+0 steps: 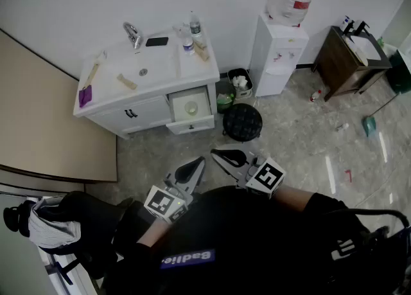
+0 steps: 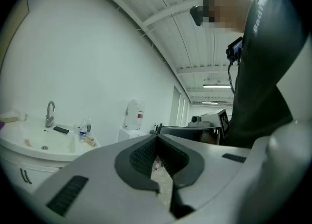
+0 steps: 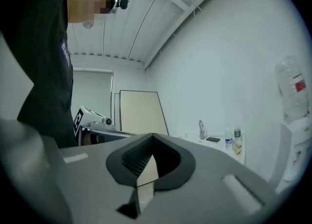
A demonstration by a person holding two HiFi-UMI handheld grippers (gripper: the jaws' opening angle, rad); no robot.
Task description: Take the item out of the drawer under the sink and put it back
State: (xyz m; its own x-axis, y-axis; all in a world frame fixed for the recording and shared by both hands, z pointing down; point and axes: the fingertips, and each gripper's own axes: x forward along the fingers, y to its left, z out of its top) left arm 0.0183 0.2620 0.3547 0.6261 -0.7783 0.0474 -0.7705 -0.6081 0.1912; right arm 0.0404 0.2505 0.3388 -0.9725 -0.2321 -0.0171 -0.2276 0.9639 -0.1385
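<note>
**Item in the open drawer, both grippers closed and well back**

The round pale item (image 1: 191, 108) lies in the open drawer (image 1: 190, 122), which stands pulled out from the right end of the white vanity (image 1: 138, 112). You cannot tell from here what the item is. The drawer's front edge juts out past the cabinet doors beside it.

Just right of the drawer stand a small bin with green contents (image 1: 225, 99) and a round black bin (image 1: 242, 121), so that side is tight. Bare floor (image 1: 160, 152) lies open in front of the drawer and reaches to your grippers. A beige panel (image 1: 38, 120) closes off the far left, and the water dispenser (image 1: 277, 53) stands against the wall beyond the bins.

Your left gripper (image 1: 200, 160) has its jaws pressed together with nothing between them. Your right gripper (image 1: 214, 153) also shows its tips meeting, and it holds nothing. Both sit close to your body, side by side and well apart from the drawer, pointing toward the vanity.
</note>
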